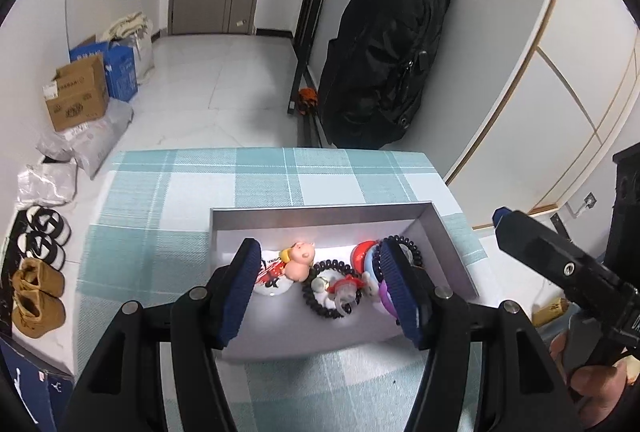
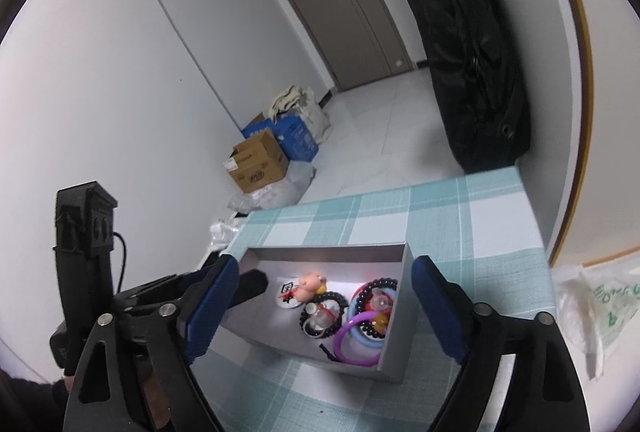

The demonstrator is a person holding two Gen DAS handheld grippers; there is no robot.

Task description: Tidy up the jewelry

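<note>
A grey open box (image 1: 452, 248) (image 2: 404, 296) sits on the teal plaid tablecloth. It holds a pink pig charm (image 1: 301, 258) (image 2: 310, 286), a black bead bracelet (image 1: 320, 306) (image 2: 338, 302), a white round badge (image 1: 270, 282) (image 2: 286, 292), a purple ring (image 2: 352, 342) and a light blue ring (image 2: 374, 342). My left gripper (image 1: 318, 292) is open and empty, hovering over the box's near side. My right gripper (image 2: 322, 306) is open and empty, its fingers straddling the box from above.
The tablecloth (image 1: 168, 216) covers a small table with floor beyond its far edge. A black bag (image 1: 384, 56) hangs behind it. Cardboard boxes (image 1: 78, 92) and shoes (image 1: 36, 296) lie on the floor at the left. A plastic bag (image 2: 592, 308) lies at the right.
</note>
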